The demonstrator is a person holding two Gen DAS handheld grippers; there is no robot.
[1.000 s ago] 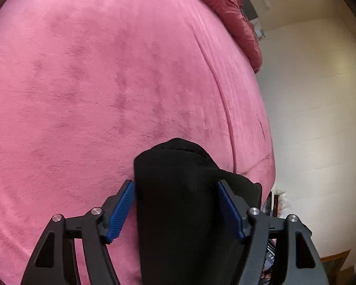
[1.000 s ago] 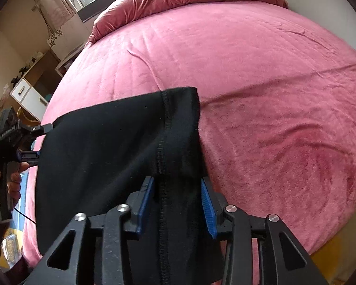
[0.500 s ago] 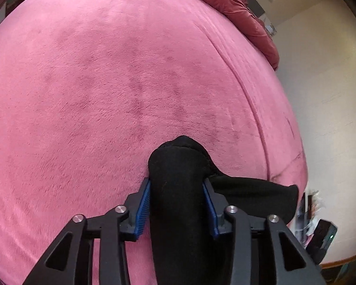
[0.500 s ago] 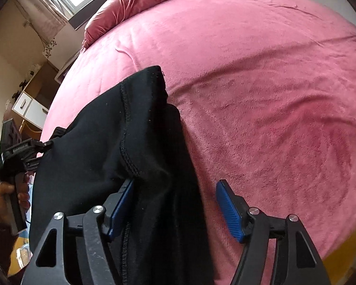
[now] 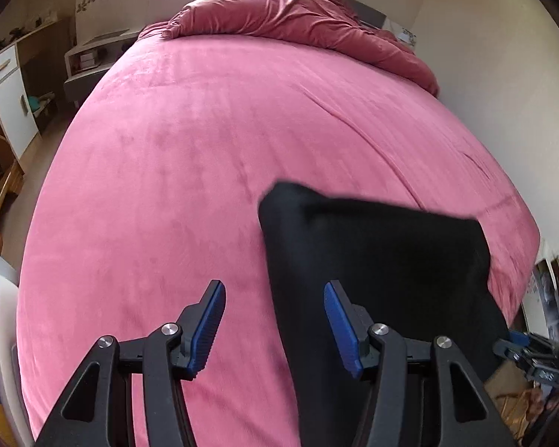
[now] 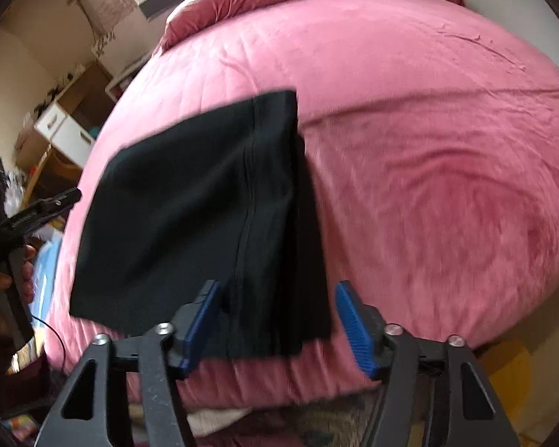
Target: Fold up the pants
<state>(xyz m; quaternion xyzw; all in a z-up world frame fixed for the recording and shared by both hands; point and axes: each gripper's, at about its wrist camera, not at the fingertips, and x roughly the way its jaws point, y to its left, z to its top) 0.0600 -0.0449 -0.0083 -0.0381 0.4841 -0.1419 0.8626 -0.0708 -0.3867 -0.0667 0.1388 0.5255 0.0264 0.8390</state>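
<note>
Black pants [image 6: 205,216] folded into a compact rectangle, lying near the foot edge of the pink bed [image 5: 190,156], long axis running away from that edge toward the rumpled duvet [image 5: 298,22]. Left gripper [image 5: 275,320] with jaws spread, nothing between them, pants just right of its line. Right gripper [image 6: 275,320] likewise spread wide, empty, lower right corner of the pants showing between its pads. Right side apparently nearer the pants; likely little left beyond a smoothing or a final fold.

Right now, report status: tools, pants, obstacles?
Left tool open, right tool open. Pants folded, lying on bed. No obstacle seen.
</note>
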